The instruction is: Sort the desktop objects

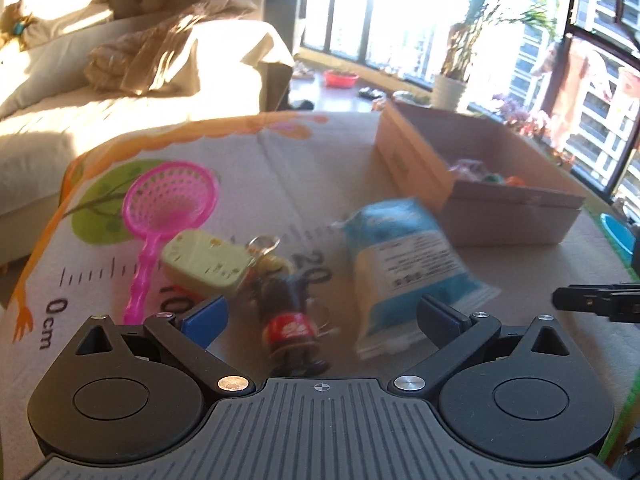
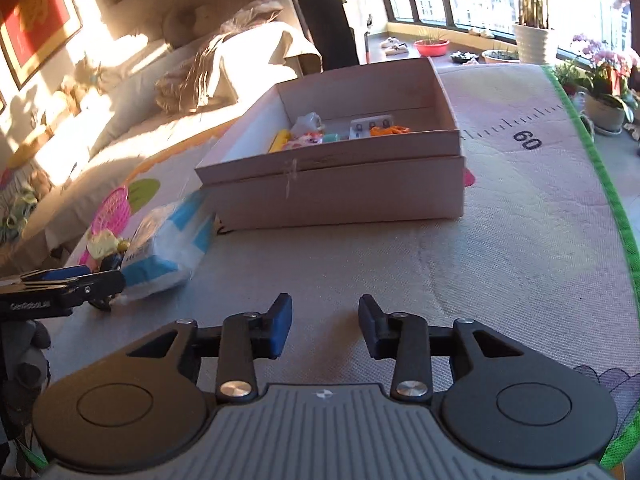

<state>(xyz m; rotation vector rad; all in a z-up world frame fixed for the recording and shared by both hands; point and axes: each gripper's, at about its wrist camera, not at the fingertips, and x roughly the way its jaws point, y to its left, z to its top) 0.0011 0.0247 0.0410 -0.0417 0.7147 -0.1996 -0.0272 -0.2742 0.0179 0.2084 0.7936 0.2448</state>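
Note:
My left gripper is open, low over the mat, its fingers either side of a small figure keychain in a red shirt. Beside it lie a pale green toy, a pink plastic strainer and a blue and white packet. A cardboard box at the right holds several small items. My right gripper is open and empty above bare mat, in front of the box. The packet and my left gripper show at its left.
The table is covered by a printed mat with a ruler scale and a green border. A sofa with cushions stands behind on the left. Potted plants line the window at the far right.

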